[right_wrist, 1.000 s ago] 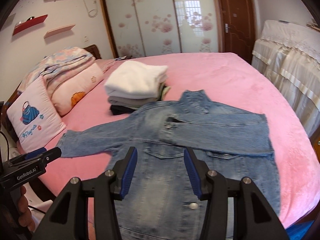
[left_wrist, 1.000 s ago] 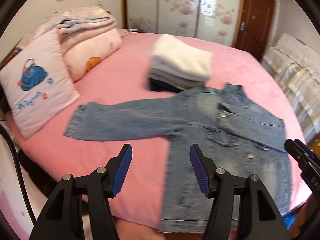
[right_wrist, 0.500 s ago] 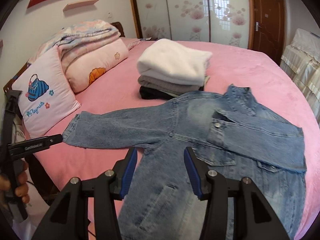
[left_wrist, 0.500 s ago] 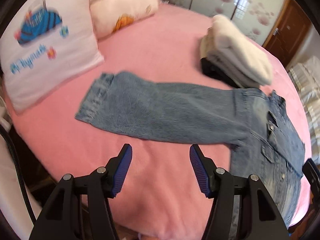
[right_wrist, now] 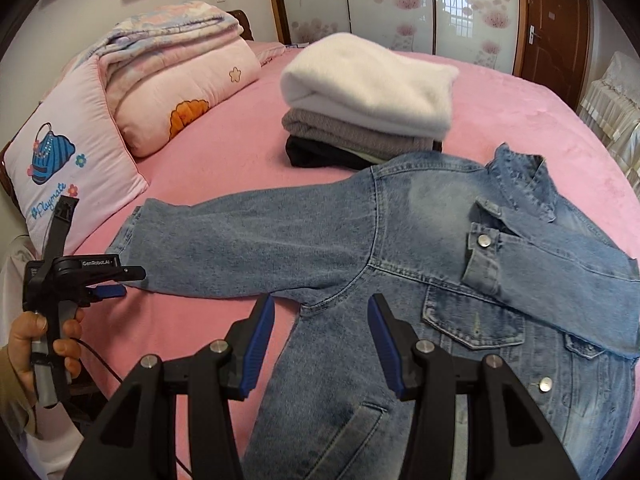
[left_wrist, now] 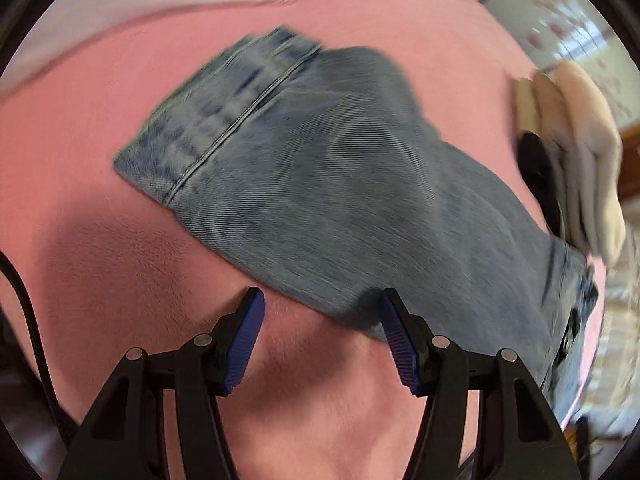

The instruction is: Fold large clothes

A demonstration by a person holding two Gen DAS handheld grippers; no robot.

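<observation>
Denim dominates both views: a faded blue denim jacket (right_wrist: 420,264) lies face up on the pink plush bedspread (right_wrist: 248,160), one sleeve already folded across its chest, the other sleeve (left_wrist: 320,184) stretched out flat toward the pillows. Half a second ago the left gripper (left_wrist: 322,334) looked down on that whole sleeve from well above; now it has dropped close to the bed, and the cuff end fills the blurred left wrist view just ahead of its fingertips. Its jaws stand wide apart and hold nothing, with the near edge of the sleeve lying between and just beyond the blue pads (left_wrist: 246,344). In the right wrist view the same gripper (right_wrist: 120,280) shows at the far left, right beside the cuff. The right gripper (right_wrist: 320,332) is likewise released and empty, hovering over the jacket's armpit seam, having shifted little over the last second.

The descent suggests the step in hand is gripping the outstretched sleeve so it can be folded across the body to match the other. The left gripper probably needs to come a little further forward before closing, as the cloth edge only just reaches its pads. Beyond the sleeve, past the right gripper, sits a stack of folded white, grey and black garments (right_wrist: 368,100).
</observation>
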